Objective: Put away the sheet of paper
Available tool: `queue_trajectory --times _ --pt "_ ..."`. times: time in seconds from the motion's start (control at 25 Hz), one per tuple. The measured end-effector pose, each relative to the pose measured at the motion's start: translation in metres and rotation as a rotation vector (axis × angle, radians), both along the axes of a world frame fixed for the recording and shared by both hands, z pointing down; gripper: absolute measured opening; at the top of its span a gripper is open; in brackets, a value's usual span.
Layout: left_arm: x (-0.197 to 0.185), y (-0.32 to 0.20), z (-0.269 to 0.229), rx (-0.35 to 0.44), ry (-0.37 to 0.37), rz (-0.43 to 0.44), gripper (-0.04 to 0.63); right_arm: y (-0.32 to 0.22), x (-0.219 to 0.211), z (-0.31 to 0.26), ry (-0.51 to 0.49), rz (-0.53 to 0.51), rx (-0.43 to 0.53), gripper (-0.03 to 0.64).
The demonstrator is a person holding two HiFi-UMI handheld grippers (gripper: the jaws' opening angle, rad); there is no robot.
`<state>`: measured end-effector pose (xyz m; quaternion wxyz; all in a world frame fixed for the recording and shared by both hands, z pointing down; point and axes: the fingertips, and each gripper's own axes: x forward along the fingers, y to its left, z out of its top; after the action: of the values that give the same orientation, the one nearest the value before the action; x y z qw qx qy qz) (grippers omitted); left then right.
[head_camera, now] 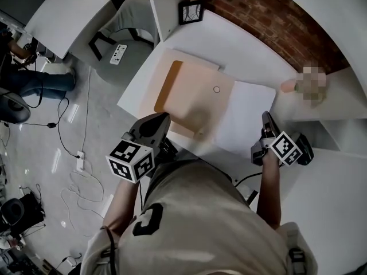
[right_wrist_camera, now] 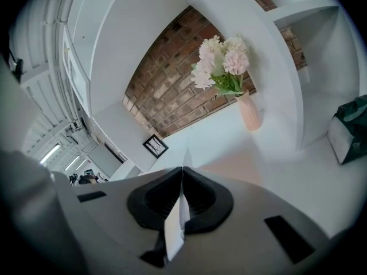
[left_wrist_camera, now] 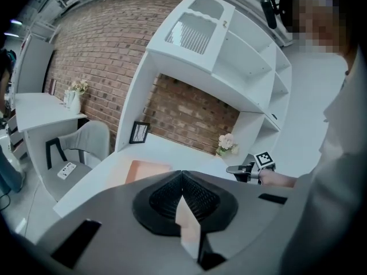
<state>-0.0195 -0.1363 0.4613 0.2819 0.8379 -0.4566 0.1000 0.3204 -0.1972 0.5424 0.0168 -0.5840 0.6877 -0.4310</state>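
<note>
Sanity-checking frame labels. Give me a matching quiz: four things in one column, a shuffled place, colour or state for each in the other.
Things:
1. left gripper
2. right gripper
3. picture frame
4. vase

Place, colour or state:
A. pink, holds flowers
B. shut on the peach folder
C. at the back of the desk, by the brick wall
D. shut on the white sheet of paper

Pairs: 1-B, 2-D, 3-C, 4-A

A white sheet of paper (head_camera: 248,118) is laid flat on the white desk (head_camera: 241,44), touching an open peach folder (head_camera: 192,93); its near edge is pinched by the right gripper (head_camera: 267,119).
</note>
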Motion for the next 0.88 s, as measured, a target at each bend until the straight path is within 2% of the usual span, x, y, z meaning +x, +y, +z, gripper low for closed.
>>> queue_trajectory --times 0.36,0.88 --pt "0.003 -0.005 -0.001 0.009 0.010 0.013 0.015 -0.009 -0.023 -0.003 -0.031 -0.035 0.013 0.028" --pt "0.009 -0.007 0.001 0.002 0.020 0.022 0.017 -0.014 -0.035 0.000 -0.051 -0.053 0.002 0.028"
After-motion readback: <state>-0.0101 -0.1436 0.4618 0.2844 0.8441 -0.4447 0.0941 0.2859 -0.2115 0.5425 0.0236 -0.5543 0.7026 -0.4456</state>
